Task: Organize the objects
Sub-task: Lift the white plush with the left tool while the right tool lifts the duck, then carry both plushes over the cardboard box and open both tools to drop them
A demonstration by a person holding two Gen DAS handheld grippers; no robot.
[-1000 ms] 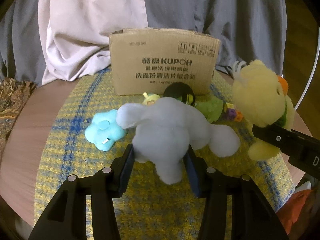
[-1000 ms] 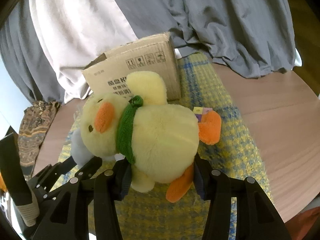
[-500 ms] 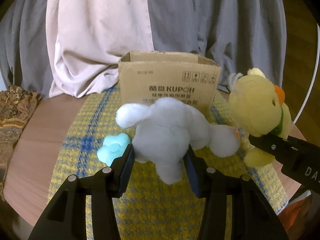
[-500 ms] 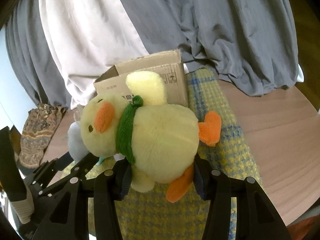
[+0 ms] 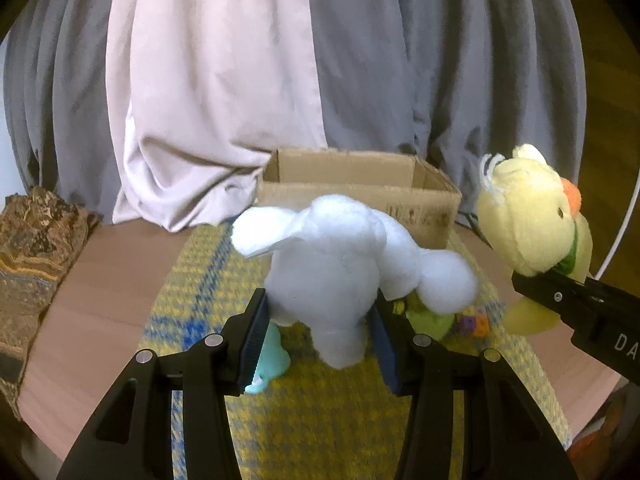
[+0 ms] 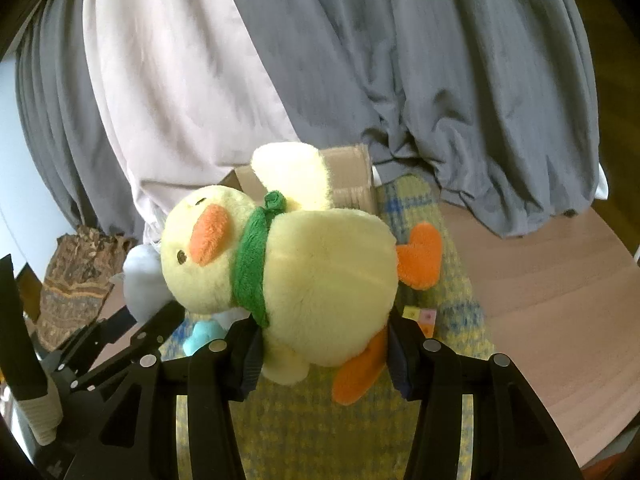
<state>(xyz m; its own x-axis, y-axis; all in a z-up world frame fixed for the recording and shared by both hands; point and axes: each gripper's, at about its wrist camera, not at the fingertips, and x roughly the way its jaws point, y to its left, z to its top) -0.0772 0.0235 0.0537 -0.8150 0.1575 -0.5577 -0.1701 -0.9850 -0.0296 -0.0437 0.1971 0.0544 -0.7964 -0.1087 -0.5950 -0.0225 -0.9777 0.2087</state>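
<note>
My left gripper (image 5: 318,336) is shut on a white plush toy (image 5: 340,256) and holds it in the air in front of an open cardboard box (image 5: 356,190). My right gripper (image 6: 326,352) is shut on a yellow plush duck (image 6: 316,268) with a green scarf, held in the air; the duck also shows at the right of the left wrist view (image 5: 532,224). The box (image 6: 348,178) is partly hidden behind the duck. The white plush (image 6: 144,276) shows at the left in the right wrist view.
A yellow and blue woven mat (image 5: 320,420) covers the round wooden table (image 6: 560,320). On the mat lie a light blue toy (image 5: 272,360), a green toy (image 5: 432,320) and small coloured cubes (image 5: 474,318). Grey and pink curtains (image 5: 240,80) hang behind. A patterned cloth (image 5: 36,248) lies left.
Both grippers have risen with their plush toys. The box now sits lower in view and its open top shows. The small toys on the mat are now below the white plush.
</note>
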